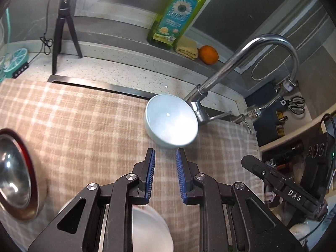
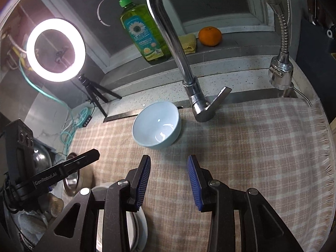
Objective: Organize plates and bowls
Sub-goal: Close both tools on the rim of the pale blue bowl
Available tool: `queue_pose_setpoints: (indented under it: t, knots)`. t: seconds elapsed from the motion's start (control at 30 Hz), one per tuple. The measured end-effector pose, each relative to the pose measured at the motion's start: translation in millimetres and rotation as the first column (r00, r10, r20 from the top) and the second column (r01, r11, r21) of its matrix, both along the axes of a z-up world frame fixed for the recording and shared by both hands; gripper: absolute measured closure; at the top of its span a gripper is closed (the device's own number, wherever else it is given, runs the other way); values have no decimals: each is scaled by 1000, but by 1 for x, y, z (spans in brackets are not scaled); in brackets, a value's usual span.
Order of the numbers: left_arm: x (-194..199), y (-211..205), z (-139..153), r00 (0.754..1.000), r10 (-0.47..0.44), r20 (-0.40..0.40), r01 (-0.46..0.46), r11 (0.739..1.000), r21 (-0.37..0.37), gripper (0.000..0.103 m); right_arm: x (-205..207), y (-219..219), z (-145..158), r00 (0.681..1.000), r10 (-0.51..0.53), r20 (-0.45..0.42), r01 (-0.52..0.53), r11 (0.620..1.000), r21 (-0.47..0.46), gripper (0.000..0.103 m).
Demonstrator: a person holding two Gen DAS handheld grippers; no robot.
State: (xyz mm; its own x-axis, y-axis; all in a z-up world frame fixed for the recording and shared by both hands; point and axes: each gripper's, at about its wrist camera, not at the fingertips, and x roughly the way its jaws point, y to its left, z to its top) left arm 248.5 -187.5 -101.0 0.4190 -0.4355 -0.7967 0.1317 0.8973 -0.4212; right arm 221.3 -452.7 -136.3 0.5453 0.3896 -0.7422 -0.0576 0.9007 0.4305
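A light blue bowl [image 1: 171, 119] [image 2: 156, 125] stands upright on the checked cloth [image 1: 84, 121] [image 2: 252, 147], just in front of the faucet base. My left gripper [image 1: 166, 153] hovers a little short of the bowl, jaws slightly apart with nothing between them. My right gripper [image 2: 169, 161] is also just short of the bowl, open wider and empty. White plates [image 1: 147, 226] [image 2: 138, 220] lie below the grippers, partly hidden by them. A steel bowl with a red rim [image 1: 14, 174] [image 2: 71, 180] sits at the left.
A chrome faucet [image 1: 241, 63] [image 2: 168, 42] arches over the cloth behind the bowl. On the back ledge stand a green dish soap bottle [image 2: 145, 33], a yellow cloth [image 2: 189, 42] and an orange [image 2: 210, 36]. A ring light on a tripod [image 2: 55, 49] stands back left.
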Motion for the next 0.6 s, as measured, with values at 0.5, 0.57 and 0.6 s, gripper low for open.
queue_pose_setpoints:
  t: [0.5,0.57,0.6]
  knots:
    - [88,-12,-41,994,-73,-78,80,993,87,84,86,4,-57,978,-134,-158,156,979,131,70]
    - [92,-13,-46,993,-78,-87,86,992,89,84,91,6,-61,976,-138,-169,161,979,128,70]
    - [94,-13,-49,993,-80,-91,88,992,90,84,92,7,-62,975,-140,-171,163,978,127,70]
